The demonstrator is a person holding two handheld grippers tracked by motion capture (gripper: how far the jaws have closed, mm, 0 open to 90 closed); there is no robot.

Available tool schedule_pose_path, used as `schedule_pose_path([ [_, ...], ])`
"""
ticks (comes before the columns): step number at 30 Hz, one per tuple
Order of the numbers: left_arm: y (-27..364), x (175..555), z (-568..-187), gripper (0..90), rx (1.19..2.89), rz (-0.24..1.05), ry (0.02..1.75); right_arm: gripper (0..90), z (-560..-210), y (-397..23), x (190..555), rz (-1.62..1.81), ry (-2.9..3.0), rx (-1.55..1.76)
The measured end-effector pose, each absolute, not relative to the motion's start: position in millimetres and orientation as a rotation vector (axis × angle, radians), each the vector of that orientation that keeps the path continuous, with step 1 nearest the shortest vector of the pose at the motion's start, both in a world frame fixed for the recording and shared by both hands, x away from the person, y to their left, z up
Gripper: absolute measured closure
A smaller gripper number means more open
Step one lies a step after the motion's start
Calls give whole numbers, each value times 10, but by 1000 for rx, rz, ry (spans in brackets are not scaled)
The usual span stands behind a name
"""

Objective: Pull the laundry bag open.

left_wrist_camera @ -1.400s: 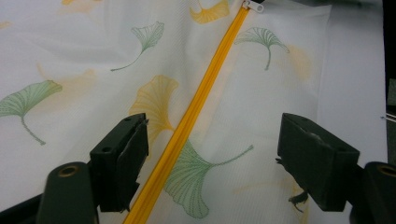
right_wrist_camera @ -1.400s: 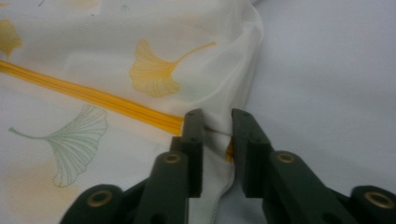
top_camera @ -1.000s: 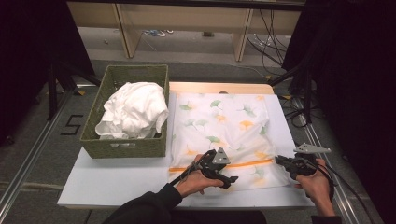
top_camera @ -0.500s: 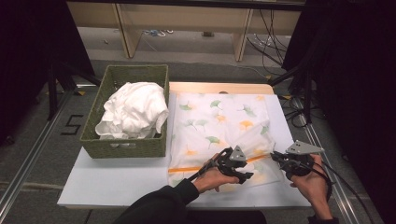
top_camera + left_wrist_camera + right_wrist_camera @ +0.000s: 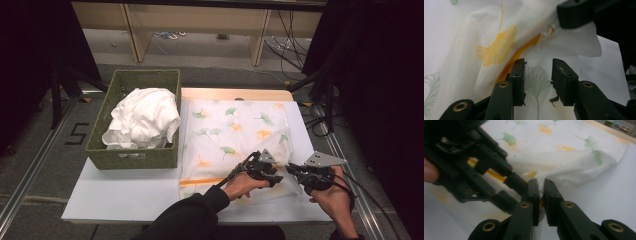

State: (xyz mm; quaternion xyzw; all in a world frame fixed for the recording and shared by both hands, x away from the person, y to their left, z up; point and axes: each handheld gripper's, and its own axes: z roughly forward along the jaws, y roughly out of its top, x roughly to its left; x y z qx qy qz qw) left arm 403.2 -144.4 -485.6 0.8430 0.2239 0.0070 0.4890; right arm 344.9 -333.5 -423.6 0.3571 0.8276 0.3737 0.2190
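1. My right gripper (image 5: pixel 541 195) pinched the pillowcase (image 5: pixel 235 135) by its orange zipper (image 5: pixel 509 66) end, lower right of the high view, lifting it taut.
2. My left gripper (image 5: pixel 537 80), jaws just narrowing, still apart, straddled the fabric beside it.

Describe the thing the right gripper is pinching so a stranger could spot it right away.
Start at the green basket on the white table. Right of it lies a flat white cloth bag. Unlike the plain white laundry in the basket, it has printed ginkgo leaves and an orange zipper.
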Motion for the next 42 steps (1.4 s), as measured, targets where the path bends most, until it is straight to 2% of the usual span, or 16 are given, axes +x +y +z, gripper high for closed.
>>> schedule_pose_path([
  [7,-1442,4058,-4872,659,2037,23,497,857,-4240,-3288,3441,1041,2326,964],
  [11,-1456,4051,-4852,748,2022,28,480,857,-4246,-3295,3442,1039,2331,958],
  [20,-1448,4030,-4825,880,2015,54,443,856,-4271,-3286,3450,1040,2361,962],
  [29,-1449,4016,-4807,888,2038,54,440,804,-4307,-3315,3463,1076,2332,1072],
  [34,-1466,4025,-4794,891,2051,57,442,851,-4320,-3312,3471,1049,2342,1022],
  [42,-1553,4112,-4798,892,2117,119,414,859,-4339,-3397,3498,1009,2304,1025],
])
